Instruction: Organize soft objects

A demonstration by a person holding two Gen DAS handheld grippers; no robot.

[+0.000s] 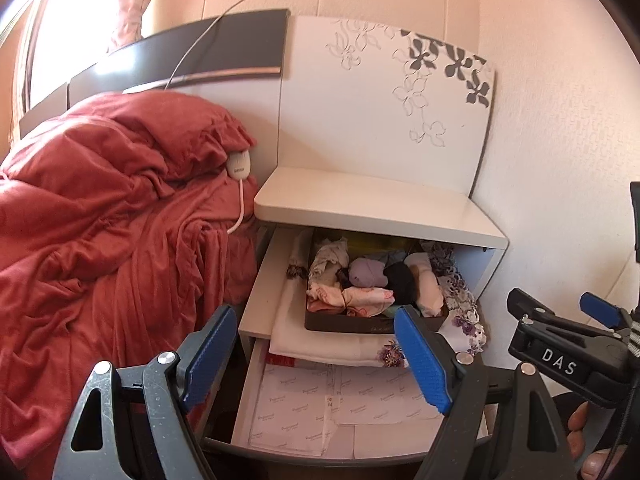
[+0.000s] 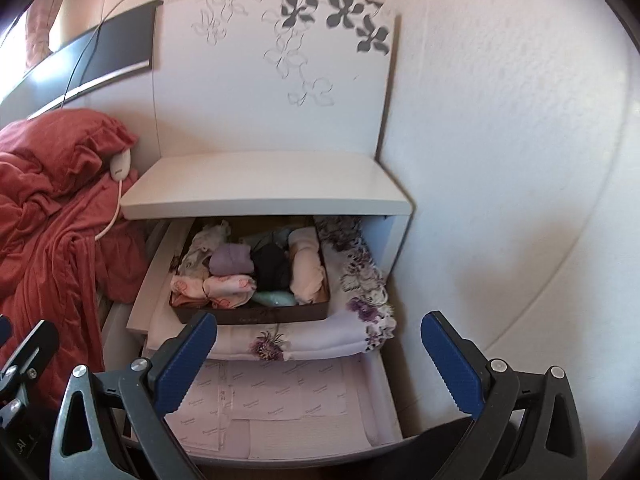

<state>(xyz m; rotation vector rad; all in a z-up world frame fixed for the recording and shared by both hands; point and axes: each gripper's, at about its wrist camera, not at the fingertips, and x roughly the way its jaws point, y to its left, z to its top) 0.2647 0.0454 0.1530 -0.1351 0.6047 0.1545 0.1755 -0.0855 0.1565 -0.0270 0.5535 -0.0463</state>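
A dark brown organizer box (image 1: 372, 322) (image 2: 256, 314) sits in the open upper drawer of a white nightstand (image 1: 376, 204) (image 2: 264, 184). Rolled soft items fill it: a lilac roll (image 2: 231, 261), a black one (image 2: 270, 266), pink patterned rolls (image 2: 224, 285) and a cream roll (image 2: 306, 272). Folded floral cloth (image 2: 320, 340) (image 1: 464, 312) lies under and beside the box. My left gripper (image 1: 316, 356) hangs open in front of the drawers with nothing between its fingers. My right gripper (image 2: 320, 364) (image 1: 556, 308) is open wide and also holds nothing.
The lower drawer (image 1: 344, 412) (image 2: 280, 404) stands open, lined with printed paper. A bed with a rumpled red blanket (image 1: 100, 220) (image 2: 48, 200) lies to the left, with a white corded controller (image 1: 239, 165) on it. A white wall (image 2: 520, 160) closes the right side.
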